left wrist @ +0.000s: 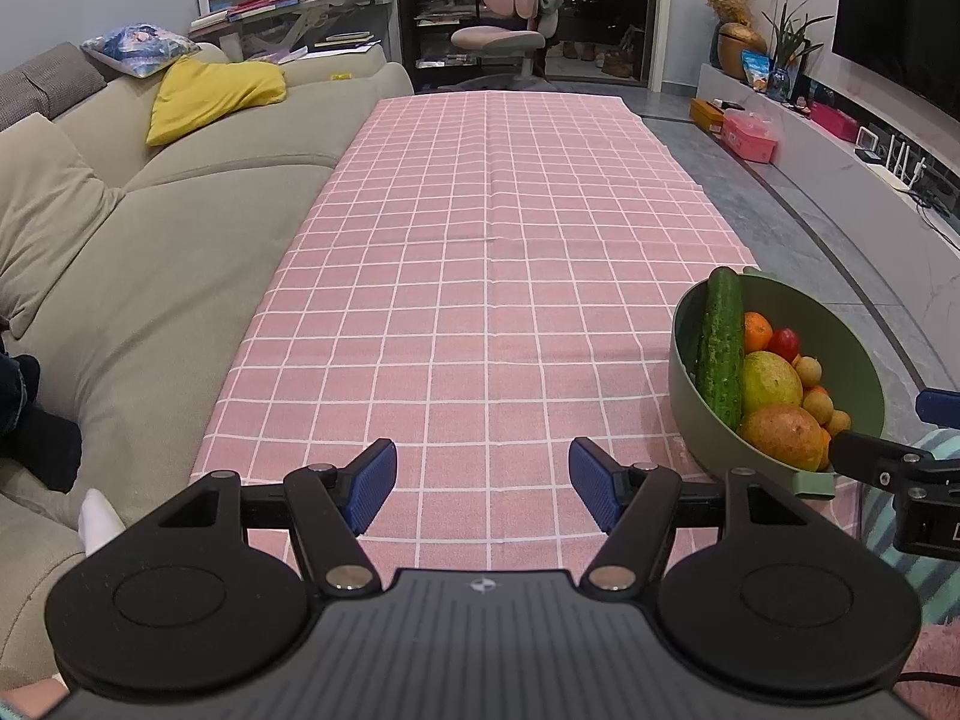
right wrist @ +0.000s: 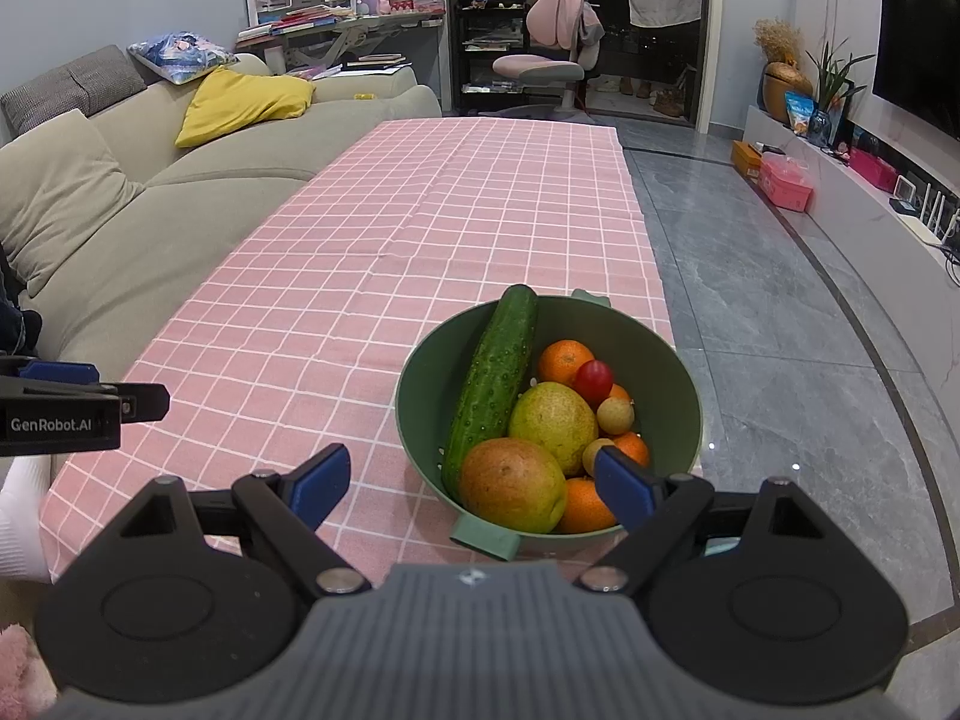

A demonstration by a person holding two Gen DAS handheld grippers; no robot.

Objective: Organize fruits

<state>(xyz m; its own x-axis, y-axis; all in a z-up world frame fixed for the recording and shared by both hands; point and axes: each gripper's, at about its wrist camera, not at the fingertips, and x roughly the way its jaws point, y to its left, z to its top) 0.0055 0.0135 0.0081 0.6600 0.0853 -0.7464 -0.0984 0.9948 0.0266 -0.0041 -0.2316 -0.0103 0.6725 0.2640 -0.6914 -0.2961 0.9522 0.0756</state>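
Clearly both claws, left claw (left wrist: 483, 489) and right claw (right wrist: 474, 483), stand apart and empty; the stiff cucumber (right wrist: 495, 381) in the bowl (right wrist: 420, 396) looks easiest to take at its middle, while the tomato (right wrist: 593, 377) is fragile.

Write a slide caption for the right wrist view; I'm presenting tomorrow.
Open right gripper poised before a green colander bowl holding a cucumber, mangoes and oranges on a pink checked tablecloth.

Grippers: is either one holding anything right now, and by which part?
Nothing is held. The left gripper and right gripper are both open and empty; the fruit sits in the green bowl.
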